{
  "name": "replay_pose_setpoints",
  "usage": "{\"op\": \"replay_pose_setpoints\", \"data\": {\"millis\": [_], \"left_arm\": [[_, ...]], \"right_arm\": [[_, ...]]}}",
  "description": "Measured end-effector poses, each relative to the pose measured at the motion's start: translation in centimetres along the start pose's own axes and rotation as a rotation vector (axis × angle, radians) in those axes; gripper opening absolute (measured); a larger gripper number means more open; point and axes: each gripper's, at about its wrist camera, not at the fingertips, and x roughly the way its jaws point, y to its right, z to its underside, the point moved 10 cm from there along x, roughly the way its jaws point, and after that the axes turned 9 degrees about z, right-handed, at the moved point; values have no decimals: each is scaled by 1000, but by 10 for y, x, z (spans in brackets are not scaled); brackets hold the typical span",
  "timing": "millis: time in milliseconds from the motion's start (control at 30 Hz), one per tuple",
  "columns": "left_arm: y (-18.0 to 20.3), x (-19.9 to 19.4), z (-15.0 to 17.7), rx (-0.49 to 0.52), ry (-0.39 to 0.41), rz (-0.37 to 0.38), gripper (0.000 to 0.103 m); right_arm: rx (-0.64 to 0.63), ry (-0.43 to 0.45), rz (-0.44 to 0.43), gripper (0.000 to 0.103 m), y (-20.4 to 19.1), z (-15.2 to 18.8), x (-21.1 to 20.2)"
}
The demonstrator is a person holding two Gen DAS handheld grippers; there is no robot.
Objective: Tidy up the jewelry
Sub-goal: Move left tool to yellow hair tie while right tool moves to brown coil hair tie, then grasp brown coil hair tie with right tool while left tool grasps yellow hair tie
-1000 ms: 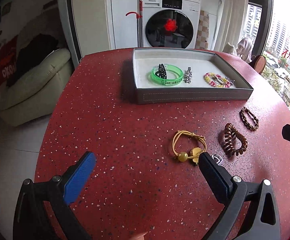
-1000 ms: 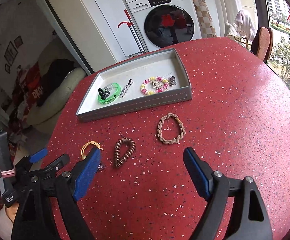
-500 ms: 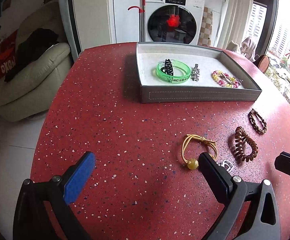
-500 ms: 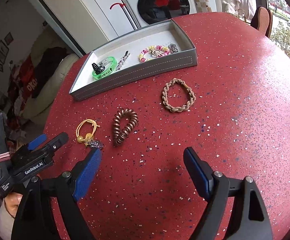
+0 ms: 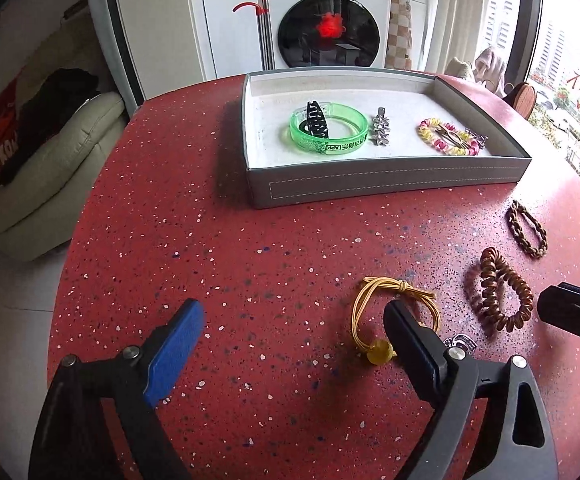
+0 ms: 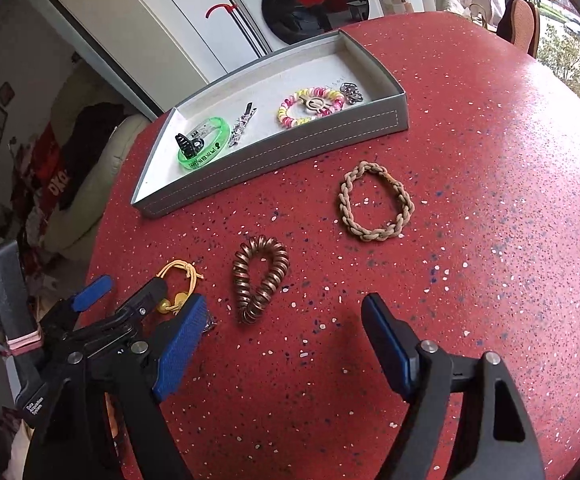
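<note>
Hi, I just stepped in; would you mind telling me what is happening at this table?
A person with a gripper in each hand is sorting jewelry into the grey tray. A green bangle and a pink-yellow bracelet already lie inside. The yellow hair tie, coiled brown hair tie and braided bracelet are on the red table. The open left gripper hovers by the yellow tie; the right gripper is open, holding nothing.

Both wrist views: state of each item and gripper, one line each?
Left gripper: open, empty.
Right gripper: open, empty.
Tray: open-topped, partly filled.
Green bangle: in tray.
Pink-yellow bracelet: in tray.
Yellow hair tie: on table, loose.
Brown coil tie: on table, loose.
Braided bracelet: on table, loose.
</note>
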Motion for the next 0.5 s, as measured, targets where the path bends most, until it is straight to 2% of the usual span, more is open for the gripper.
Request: {"op": "replay_pose_setpoints", "data": {"millis": [133,233,333,433,500], "left_arm": [[3,5,1,29,-10,-14,97],[8,4,1,55,2,-21,93],[14,1,0,99,9,-31,85],[21,0,1,131,12,-32,76],[25,-1,1,141,9,-18,65]], "right_arm": [[-48,-15,35,64,-7,2,13],[-105,11,88,58,-11,2,15],[-164,24,130,53,-15,4,17],[-193,28,127,48,-19,5,17],[-215,34,144,37,-19,6,17]]}}
